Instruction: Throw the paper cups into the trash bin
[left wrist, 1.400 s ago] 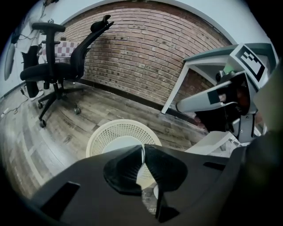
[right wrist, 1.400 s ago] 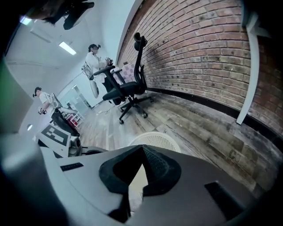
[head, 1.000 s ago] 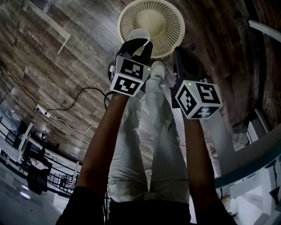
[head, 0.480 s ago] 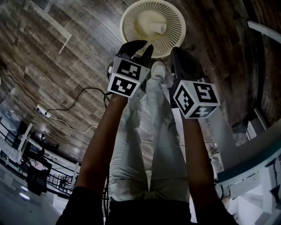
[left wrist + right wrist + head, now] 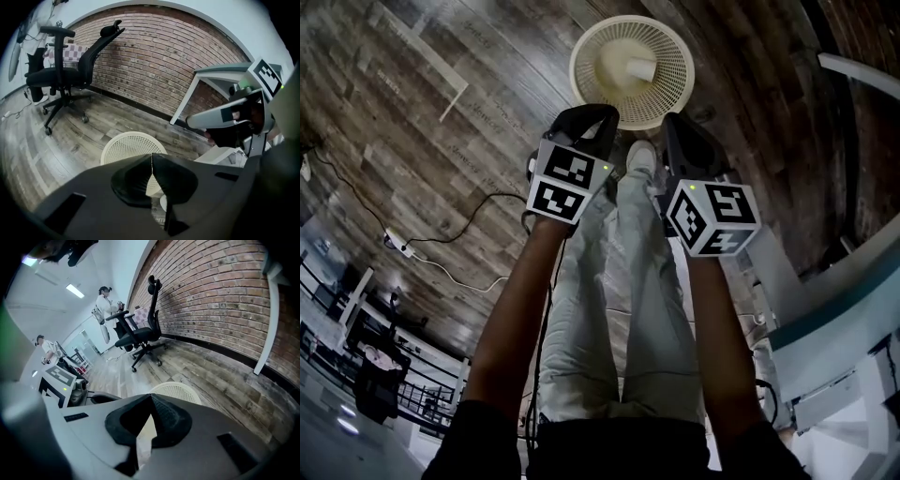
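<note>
- Now the paper cup [image 5: 639, 68] lies in the trash bin [image 5: 673, 94], beyond the left hand-held gripper [image 5: 151, 164], whose jaws have just clenched on nothing.
- Right hand-held gripper [image 5: 150, 401]: clenched, empty.
- Wooden floor [image 5: 441, 141] underneath; brick wall [image 5: 154, 61] behind.

One bin [image 5: 589, 58], one cup [image 5: 639, 68] (inside it), two tools [image 5: 594, 115] [image 5: 680, 128], one chair [image 5: 65, 75].

Brick wall [image 5: 154, 51], wood-plank floor [image 5: 28, 140], black office chair [image 5: 65, 75], white desk [image 5: 220, 75]
</note>
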A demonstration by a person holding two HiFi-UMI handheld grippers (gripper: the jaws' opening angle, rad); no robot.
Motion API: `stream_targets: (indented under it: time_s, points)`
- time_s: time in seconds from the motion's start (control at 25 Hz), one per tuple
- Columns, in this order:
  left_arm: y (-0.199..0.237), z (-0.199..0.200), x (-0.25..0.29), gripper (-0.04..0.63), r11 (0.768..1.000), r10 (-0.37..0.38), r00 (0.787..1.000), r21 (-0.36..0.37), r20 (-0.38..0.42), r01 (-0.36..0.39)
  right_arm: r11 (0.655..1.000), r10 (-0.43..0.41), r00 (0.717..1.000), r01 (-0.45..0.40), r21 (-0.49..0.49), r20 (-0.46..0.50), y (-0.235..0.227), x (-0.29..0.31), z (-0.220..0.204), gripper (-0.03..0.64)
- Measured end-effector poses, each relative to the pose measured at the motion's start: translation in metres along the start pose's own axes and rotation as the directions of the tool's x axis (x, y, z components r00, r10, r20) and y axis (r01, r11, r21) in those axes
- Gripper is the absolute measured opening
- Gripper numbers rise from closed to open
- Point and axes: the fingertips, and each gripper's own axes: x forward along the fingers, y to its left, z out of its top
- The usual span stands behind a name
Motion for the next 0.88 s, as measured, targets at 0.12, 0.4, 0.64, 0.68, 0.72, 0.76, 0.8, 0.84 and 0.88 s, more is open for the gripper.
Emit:
stream_targets:
  time_s: [0.12, 0.4, 0.64, 0.68, 0.72, 0.76, 0.8, 0.84, 0.88]
  points:
    - [-0.004, 0.006, -0.014, 0.011, 1.0, 0.001, 1.0, 0.007, 0.013, -0.001, 1.0, -0.002, 1.0, 0.002, -0.01, 0.008, 0.009, -0.007, 0.006, 0.004]
    - [-0.021, 0.014, -0.059, 0.011, 1.0, -0.011, 1.0, 0.002, 0.027, 0.011, 1.0, 0.004, 0.999, -0.002, -0.031, 0.037, 0.036, -0.027, 0.03, 0.003]
    - [-0.03, 0.035, -0.097, 0.01, 1.0, -0.012, 0.998, 0.002, 0.06, 0.012, 0.998, 0.003, 0.999, 0.0, -0.055, 0.054, 0.056, -0.053, 0.05, 0.003]
    - [-0.03, 0.039, -0.104, 0.01, 1.0, -0.008, 0.998, -0.002, 0.069, 0.008, 0.998, 0.002, 0.998, 0.002, -0.058, 0.056, 0.059, -0.058, 0.053, 0.003]
    - [-0.031, 0.043, -0.11, 0.011, 1.0, -0.005, 0.997, -0.007, 0.076, 0.006, 0.998, 0.0, 0.998, 0.004, -0.058, 0.058, 0.061, -0.064, 0.057, 0.003]
    - [-0.033, 0.047, -0.117, 0.009, 1.0, -0.004, 0.997, -0.012, 0.082, 0.005, 0.998, -0.002, 0.998, 0.005, -0.058, 0.061, 0.064, -0.07, 0.06, 0.003]
    - [-0.035, 0.05, -0.125, 0.009, 1.0, -0.003, 0.996, -0.015, 0.087, 0.004, 0.998, -0.002, 0.998, 0.006, -0.06, 0.064, 0.067, -0.076, 0.065, 0.003]
    - [-0.038, 0.054, -0.132, 0.009, 1.0, -0.003, 0.996, -0.015, 0.091, 0.004, 0.998, -0.002, 0.998, 0.006, -0.065, 0.067, 0.07, -0.083, 0.069, 0.005]
    - [-0.04, 0.058, -0.14, 0.009, 1.0, -0.003, 0.996, -0.012, 0.095, 0.004, 0.998, 0.0, 0.997, 0.005, -0.07, 0.072, 0.074, -0.089, 0.074, 0.003]
